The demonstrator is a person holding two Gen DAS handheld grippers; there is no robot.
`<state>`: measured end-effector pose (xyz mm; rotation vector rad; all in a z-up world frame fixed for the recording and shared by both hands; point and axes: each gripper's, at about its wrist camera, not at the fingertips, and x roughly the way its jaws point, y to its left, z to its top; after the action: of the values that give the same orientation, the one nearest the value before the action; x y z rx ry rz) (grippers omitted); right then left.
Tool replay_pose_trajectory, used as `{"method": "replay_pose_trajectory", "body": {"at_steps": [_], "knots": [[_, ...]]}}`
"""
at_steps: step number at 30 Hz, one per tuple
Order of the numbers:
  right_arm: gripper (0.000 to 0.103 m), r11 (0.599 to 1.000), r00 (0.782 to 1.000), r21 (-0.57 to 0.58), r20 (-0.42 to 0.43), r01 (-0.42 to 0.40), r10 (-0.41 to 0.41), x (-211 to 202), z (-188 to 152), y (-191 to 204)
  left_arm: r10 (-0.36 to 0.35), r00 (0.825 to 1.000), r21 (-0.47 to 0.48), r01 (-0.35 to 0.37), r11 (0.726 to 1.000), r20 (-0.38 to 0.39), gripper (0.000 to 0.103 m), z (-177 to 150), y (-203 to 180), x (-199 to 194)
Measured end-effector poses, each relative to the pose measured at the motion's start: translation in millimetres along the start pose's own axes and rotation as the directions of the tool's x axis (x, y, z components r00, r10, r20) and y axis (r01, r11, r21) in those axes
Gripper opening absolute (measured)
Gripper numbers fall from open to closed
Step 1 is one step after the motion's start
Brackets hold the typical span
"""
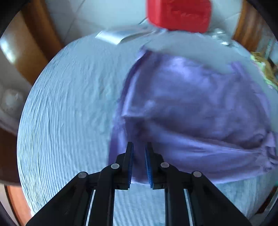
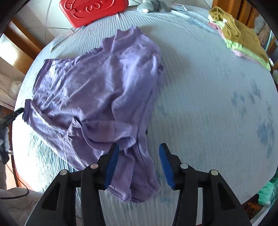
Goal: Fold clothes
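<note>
A crumpled purple shirt lies spread on the pale blue bed cover. In the right wrist view my right gripper stands open just above the shirt's near end, with a bunched fold of cloth under the gap and against the left pad. At that view's far left edge my left gripper meets the shirt's corner. In the blurred left wrist view the left gripper has its pads close together on the purple shirt's near edge.
A red plastic case lies beyond the bed's far edge, also seen as a red case. A stack of folded clothes, mustard on green, sits at the far right. A grey soft toy is at the back. The cover's right half is bare.
</note>
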<state>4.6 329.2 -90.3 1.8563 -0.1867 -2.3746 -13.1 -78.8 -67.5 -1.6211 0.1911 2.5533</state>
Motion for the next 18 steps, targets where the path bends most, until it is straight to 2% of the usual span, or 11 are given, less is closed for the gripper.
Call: {"method": "replay_pose_trajectory", "body": {"at_steps": [3, 5, 8, 11, 18], "knots": [[0.047, 0.999, 0.999, -0.002, 0.020, -0.042, 0.042, 1, -7, -3, -0.116, 0.993, 0.115, 0.113, 0.987, 0.020, 0.015, 9, -59, -13], [0.045, 0.998, 0.998, -0.027, 0.028, -0.049, 0.050, 2, -11, 0, -0.195, 0.981, 0.185, 0.189, 0.964, 0.012, 0.015, 15, -100, -16], [0.043, 0.995, 0.996, -0.072, 0.055, -0.063, 0.067, 1, -15, 3, -0.261, 0.965, 0.256, 0.259, 0.931, -0.027, 0.015, 16, -158, -5], [0.043, 0.991, 0.995, -0.114, 0.067, -0.071, 0.079, 6, -18, 3, -0.301, 0.952, 0.308, 0.304, 0.901, -0.058, 0.015, 12, -207, 9], [0.043, 0.978, 0.992, -0.185, 0.060, -0.095, 0.107, 18, -7, -6, -0.309, 0.946, 0.343, 0.323, 0.882, -0.097, 0.015, 18, -260, 33]]}}
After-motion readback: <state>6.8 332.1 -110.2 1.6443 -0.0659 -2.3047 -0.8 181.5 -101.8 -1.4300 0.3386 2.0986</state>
